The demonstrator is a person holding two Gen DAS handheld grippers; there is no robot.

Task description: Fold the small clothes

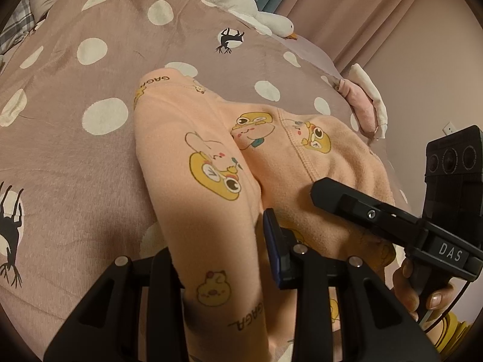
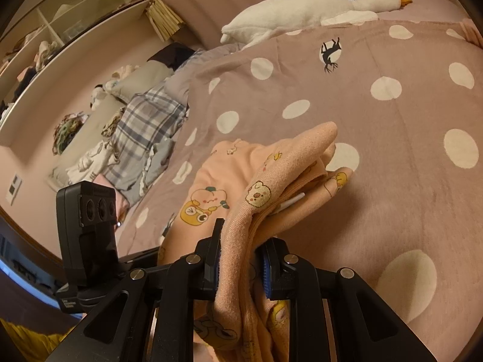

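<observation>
A small peach garment (image 1: pixel 211 157) with yellow cartoon prints lies on the dotted mauve bedspread (image 1: pixel 75 150). My left gripper (image 1: pixel 223 259) is shut on a fold of it; only the right finger's blue pad (image 1: pixel 271 250) shows, the other is hidden under cloth. The right gripper (image 1: pixel 362 208) reaches in from the right over the garment. In the right wrist view my right gripper (image 2: pixel 241 259) is shut on a bunched edge of the garment (image 2: pixel 265 187), which drapes over the fingers, with the rest spread on the bedspread (image 2: pixel 392 166). The left gripper's camera block (image 2: pixel 90 211) stands at left.
A white goose plush (image 2: pixel 302 9) lies at the bed's far edge, also in the left wrist view (image 1: pixel 241 0). A pink and white folded cloth (image 1: pixel 365 102) sits at the right edge. Plaid clothes (image 2: pixel 145 126) pile at the left, below shelves (image 2: pixel 60 24).
</observation>
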